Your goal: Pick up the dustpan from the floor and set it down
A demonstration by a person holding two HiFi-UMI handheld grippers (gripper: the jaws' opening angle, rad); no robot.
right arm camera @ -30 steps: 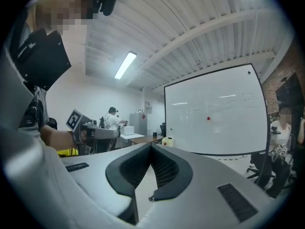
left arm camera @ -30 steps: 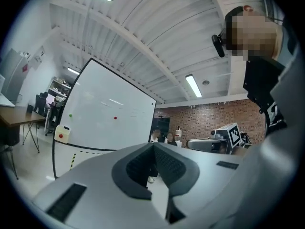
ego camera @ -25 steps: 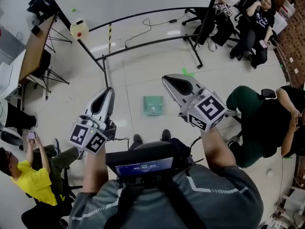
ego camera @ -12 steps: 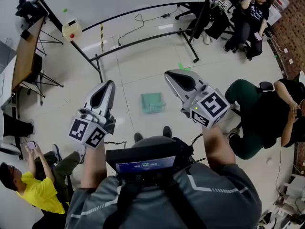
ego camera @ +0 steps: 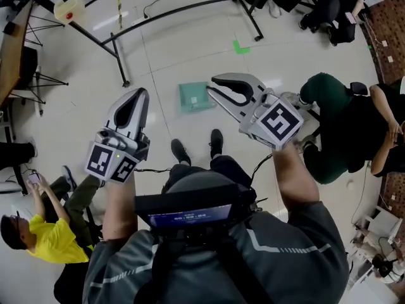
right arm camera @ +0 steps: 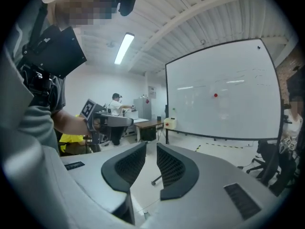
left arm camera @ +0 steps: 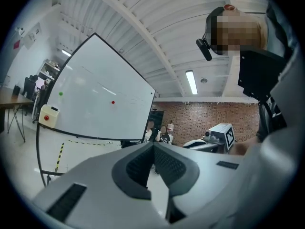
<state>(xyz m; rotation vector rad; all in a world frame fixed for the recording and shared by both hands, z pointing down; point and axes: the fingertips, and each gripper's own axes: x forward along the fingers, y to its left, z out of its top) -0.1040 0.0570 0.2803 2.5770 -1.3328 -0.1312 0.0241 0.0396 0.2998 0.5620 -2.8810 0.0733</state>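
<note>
The dustpan (ego camera: 193,97), pale green, lies flat on the light floor in front of the person's shoes. My right gripper (ego camera: 212,84) hovers just to its right in the head view, tips near the pan's edge. Its jaws have just been opening and stand slightly apart with nothing between them (right arm camera: 151,146). My left gripper (ego camera: 137,95) is held to the left of the pan, well apart from it. Its jaws (left arm camera: 153,144) are shut and empty. Neither gripper view shows the dustpan; both look level across the room.
The black frame of a whiteboard stand (ego camera: 120,56) crosses the floor behind the pan, with a yellow box (ego camera: 68,5) on it. A green tape mark (ego camera: 240,46) lies beyond. Seated people are at the right (ego camera: 335,113) and lower left (ego camera: 38,233).
Both grippers have sunk and moved toward the dustpan. The right jaws went from shut to slightly apart. The head camera has tipped further down.
</note>
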